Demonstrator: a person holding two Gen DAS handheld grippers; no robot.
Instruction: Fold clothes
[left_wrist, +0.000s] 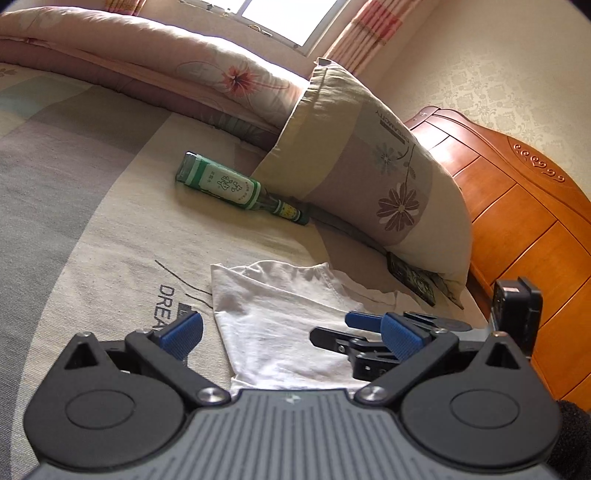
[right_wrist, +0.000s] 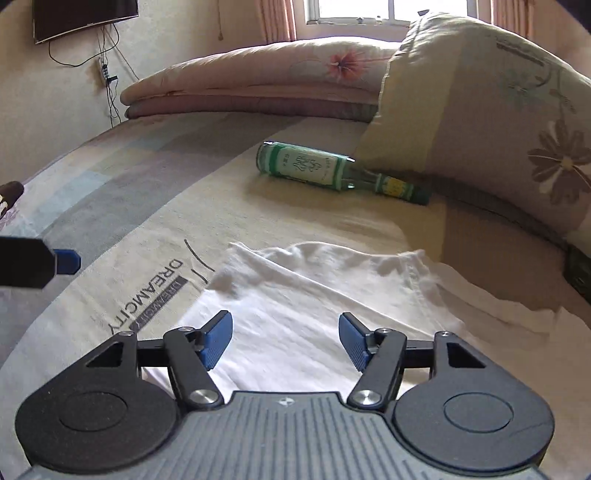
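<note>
White garment (right_wrist: 295, 314) lies dead ahead under my right tool (right_wrist: 284, 338), nearer than left tool (left_wrist: 291, 338); both gape, empty.

bright window (right_wrist: 354, 9) backlight, fisheye-warped edges

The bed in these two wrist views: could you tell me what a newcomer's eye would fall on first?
Probably the white garment spread on the patterned bedsheet right in front of both open grippers, the right gripper poised over it with nothing between its jaws. Next, the green glass bottle lying on its side behind the garment, its neck pointing towards the big floral pillow.
</note>
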